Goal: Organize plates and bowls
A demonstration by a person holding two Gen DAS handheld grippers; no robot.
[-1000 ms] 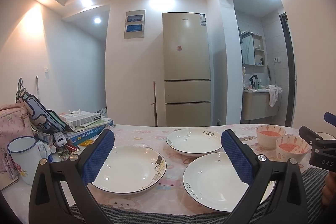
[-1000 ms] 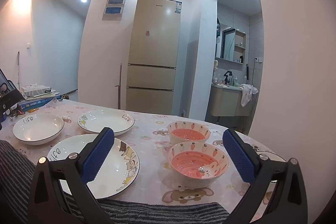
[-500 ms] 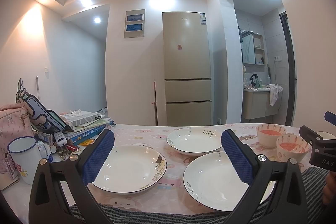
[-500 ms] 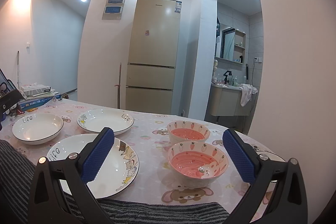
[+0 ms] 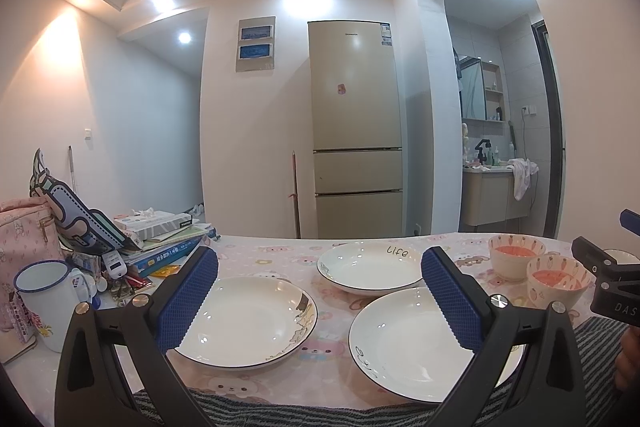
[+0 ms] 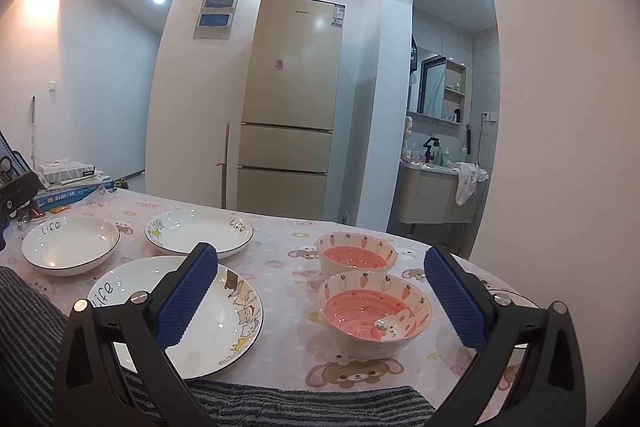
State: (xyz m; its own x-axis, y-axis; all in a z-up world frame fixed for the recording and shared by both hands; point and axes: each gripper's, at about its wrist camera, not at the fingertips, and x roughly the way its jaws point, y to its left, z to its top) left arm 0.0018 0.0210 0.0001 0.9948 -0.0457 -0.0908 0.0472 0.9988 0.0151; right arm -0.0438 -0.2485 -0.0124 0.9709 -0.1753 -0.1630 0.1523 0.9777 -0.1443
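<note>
Along the left edge of the table [image 5: 276,247], a clutter of things crowds the plates: a white mug [image 5: 46,301] with a blue rim, a pink bag [image 5: 22,247], and a stack of books [image 5: 168,241] topped by a tissue box [image 5: 154,219]. Beyond the table stand a fridge [image 5: 356,131] and an arch onto a washroom sink [image 5: 490,195]. Three white plates lie apart on the pink cartoon cloth: a left plate [image 5: 256,319], a far plate [image 5: 368,267] lettered "Life", and a near plate [image 5: 404,343] closest to the striped towel [image 6: 304,407] at the table's near edge. Two pink carrot bowls sit side by side to the right, the far bowl [image 6: 356,257] just behind the near bowl [image 6: 374,311]. Nothing lies between either tool and the dishes. Left gripper [image 5: 320,301] hangs above the plates with its blue pads spread wide, holding and touching nothing. Right gripper [image 6: 320,301] is likewise wide apart and empty, its pads framing the near bowl from above. Compared with a second ago, both views are nearly unchanged; the dishes have not moved and the grippers have only drifted very slightly.
</note>
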